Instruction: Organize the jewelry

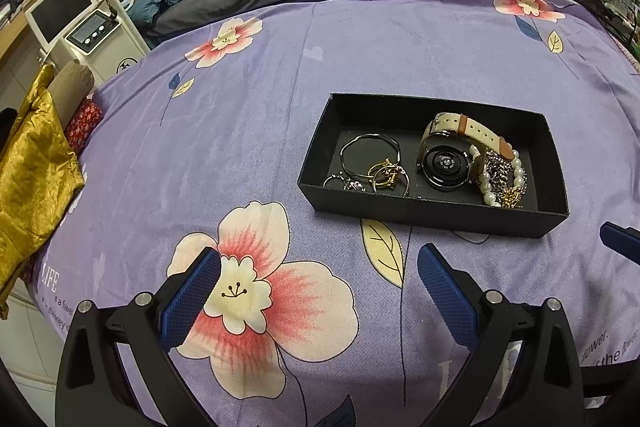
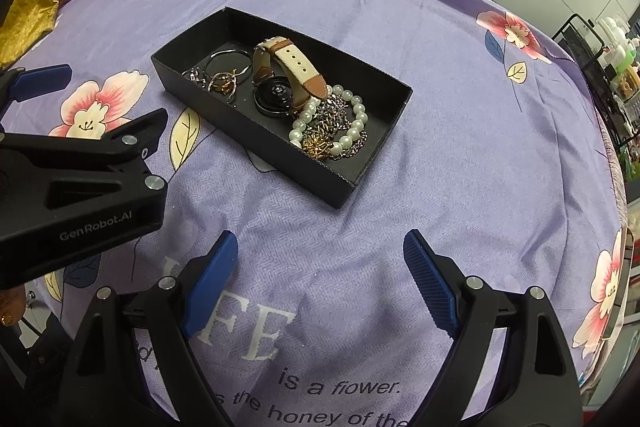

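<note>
R claw (image 2: 316,283) open, empty | black tray (image 2: 372,171) ahead w/ watch (image 2: 280,75), pearl bracelet (image 2: 352,115)

"GenRobot.AI" reads white on the left gripper (image 2: 86,107) body at nine o'clock, while the purple cloth (image 2: 460,187) shows "LIFE", "is a flower." and "honey of the" at six.
</note>
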Demonstrator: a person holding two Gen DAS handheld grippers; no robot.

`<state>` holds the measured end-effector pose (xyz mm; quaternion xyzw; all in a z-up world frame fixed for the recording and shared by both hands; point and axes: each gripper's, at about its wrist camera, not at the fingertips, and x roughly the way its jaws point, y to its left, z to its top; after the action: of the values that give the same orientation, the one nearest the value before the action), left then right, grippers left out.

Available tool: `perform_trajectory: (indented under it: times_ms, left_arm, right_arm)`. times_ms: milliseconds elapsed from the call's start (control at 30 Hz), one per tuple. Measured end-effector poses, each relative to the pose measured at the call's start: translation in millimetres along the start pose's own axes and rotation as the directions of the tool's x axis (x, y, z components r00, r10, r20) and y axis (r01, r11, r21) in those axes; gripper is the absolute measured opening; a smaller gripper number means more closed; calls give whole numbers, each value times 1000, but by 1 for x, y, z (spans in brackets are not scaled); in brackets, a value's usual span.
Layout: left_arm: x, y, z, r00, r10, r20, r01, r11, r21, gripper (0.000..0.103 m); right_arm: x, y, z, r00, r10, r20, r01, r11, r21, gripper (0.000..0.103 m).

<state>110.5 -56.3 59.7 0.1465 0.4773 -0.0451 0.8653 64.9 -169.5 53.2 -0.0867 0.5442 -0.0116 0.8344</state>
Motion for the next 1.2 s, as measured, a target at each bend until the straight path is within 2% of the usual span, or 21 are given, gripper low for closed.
perform_trajectory:
  times_ms: [1200]
  left_arm:
    - [2, 3, -2, 1000, 21, -8, -21, 1000, -6, 97]
  right_arm:
    - [6, 0, -3, 1000, 3, -11, -3, 1000, 0, 84]
